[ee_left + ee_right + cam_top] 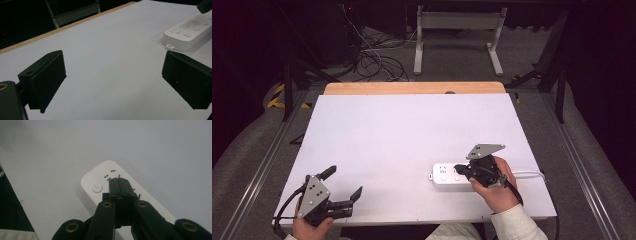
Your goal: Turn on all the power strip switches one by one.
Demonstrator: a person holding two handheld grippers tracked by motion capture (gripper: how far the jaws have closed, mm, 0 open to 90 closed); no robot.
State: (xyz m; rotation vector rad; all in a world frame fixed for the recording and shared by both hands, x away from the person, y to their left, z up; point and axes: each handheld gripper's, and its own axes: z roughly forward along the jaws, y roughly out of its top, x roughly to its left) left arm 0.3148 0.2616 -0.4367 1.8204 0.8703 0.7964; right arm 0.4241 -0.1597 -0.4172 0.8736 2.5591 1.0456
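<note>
Table: 1 white table (412, 145), a light wooden strip along its far edge; most of its top is bare.
Open room: the whole far half and the middle of the table are free; the things sit near the front edge.
Floor beyond: 1 white metal frame (457, 30) and a tangle of cables (372, 60) lie past the far edge, well apart from the work.
Power strip: 1 white power strip (447, 175) lies flat on the near right part of the table, long side running left to right, its white cord (529, 174) leading off toward the right edge. In the left gripper view, round buttons show along the top of the power strip (187, 32).
Grippers: 2, each held in 1 hand.
Right gripper: the right gripper (460, 171) is over the right part of the strip, tips pointing left. In the right gripper view, the right gripper (120, 186) has its jaws pressed together with no gap, nothing between them, the tips at the strip's top face among the socket slots, just beside 1 round button (97, 187).
Left gripper: the left gripper (343, 182) is at the near left corner, close to the front edge, well apart from the strip. Its jaws stand wide apart, holding nothing, above bare table.
Hands: right hand (497, 192) in a pale sleeve; left hand (309, 227) at the bottom edge.
</note>
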